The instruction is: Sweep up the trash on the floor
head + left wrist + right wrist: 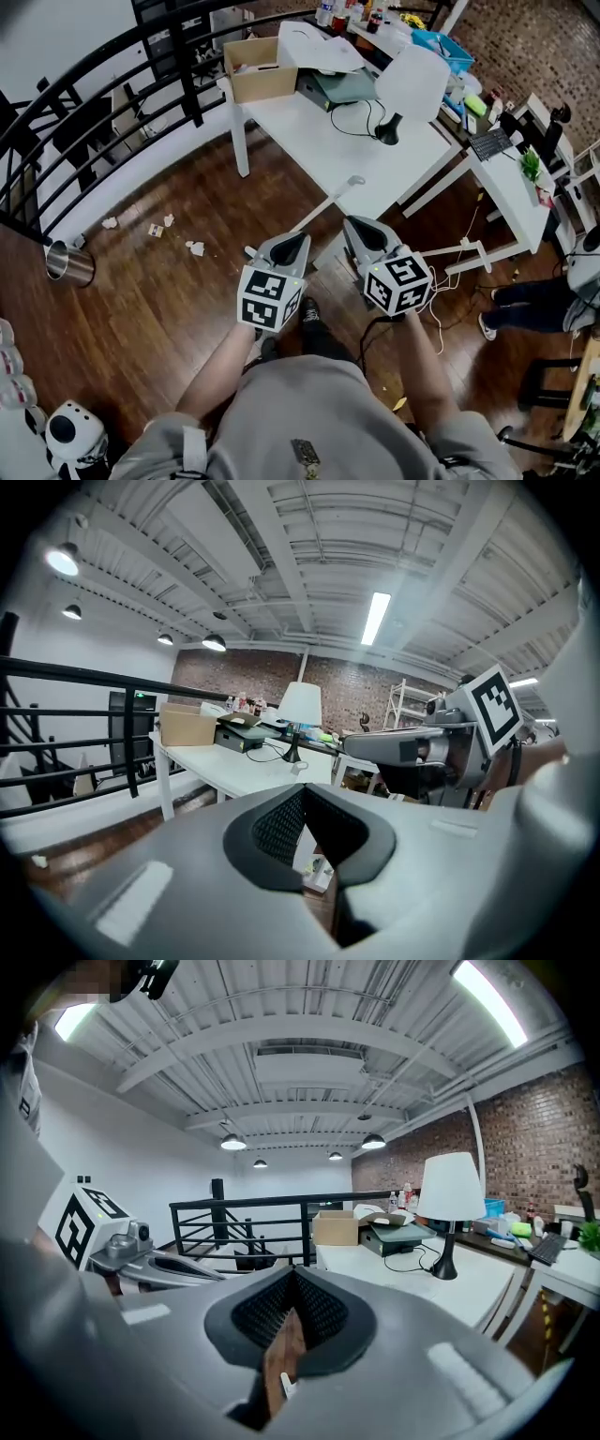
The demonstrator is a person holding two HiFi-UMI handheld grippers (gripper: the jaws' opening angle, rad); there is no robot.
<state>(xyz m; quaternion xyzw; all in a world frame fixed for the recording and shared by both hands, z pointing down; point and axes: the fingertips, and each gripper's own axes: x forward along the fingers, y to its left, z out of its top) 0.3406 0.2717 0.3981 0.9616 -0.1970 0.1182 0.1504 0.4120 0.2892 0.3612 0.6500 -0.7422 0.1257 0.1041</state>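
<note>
1. The left gripper (289,247) has its fingers pressed together with nothing between them; its own view (302,797) shows only floor through the gap below them.
2. The right gripper (367,234) is likewise closed on nothing (292,1286).
3. Both are held side by side, just apart, over the dark wooden plank floor (141,309).
4. The small crumpled white paper scraps (195,248) lie on that floor, left of the left gripper, between the shiny metal bin (70,264) and the white rectangular surface (328,141).
5. A thin white pole (323,208) slants from the surface's edge towards the left gripper.
6. The surface carries an open brown cardboard box (261,70) and a white-shaded lamp (412,82).
</note>
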